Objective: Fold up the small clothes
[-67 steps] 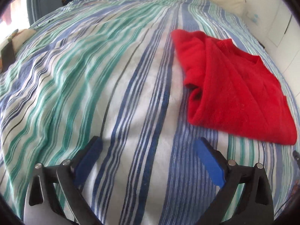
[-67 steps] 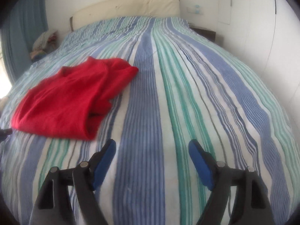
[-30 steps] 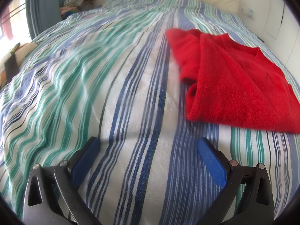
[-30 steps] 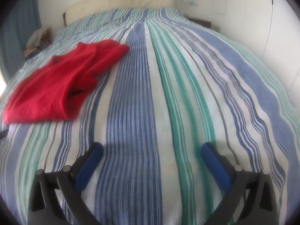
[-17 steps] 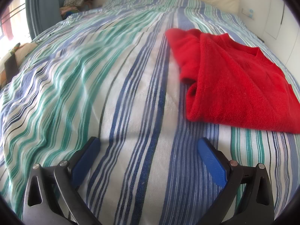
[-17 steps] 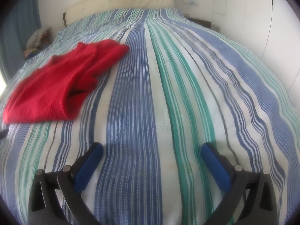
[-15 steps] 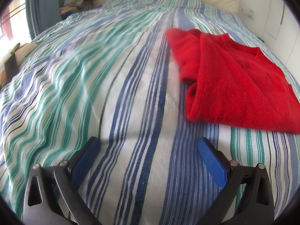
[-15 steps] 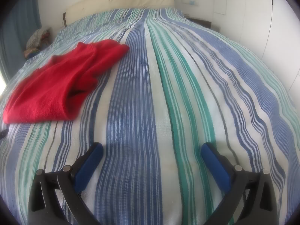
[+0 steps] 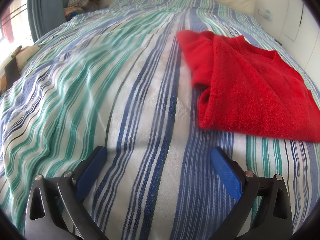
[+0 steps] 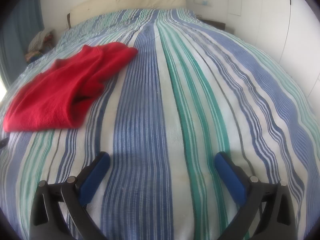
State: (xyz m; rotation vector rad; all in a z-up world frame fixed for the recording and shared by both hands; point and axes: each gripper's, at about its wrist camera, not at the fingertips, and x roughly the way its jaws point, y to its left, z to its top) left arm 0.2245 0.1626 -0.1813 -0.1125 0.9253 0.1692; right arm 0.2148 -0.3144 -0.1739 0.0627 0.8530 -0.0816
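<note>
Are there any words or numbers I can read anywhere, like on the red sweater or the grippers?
None can be read.
Red sweater: plain knit, with no tag or print showing.
Striped bedspread: only stripes.
Left gripper and right gripper: no markings visible on the blue pads or black arms.
Small blue spots on the wall plate: too small to tell.

The sweater is plain bright red, with no print or pattern on it. The bedspread under it is striped lengthwise in dark blue, pale blue, green and white, with a few thin black lines between the bands. The headboard is cream. The left tongs and the right tongs both have black frames and blue pads with silver rivets. The curtain is dull blue and the walls are white.
</note>
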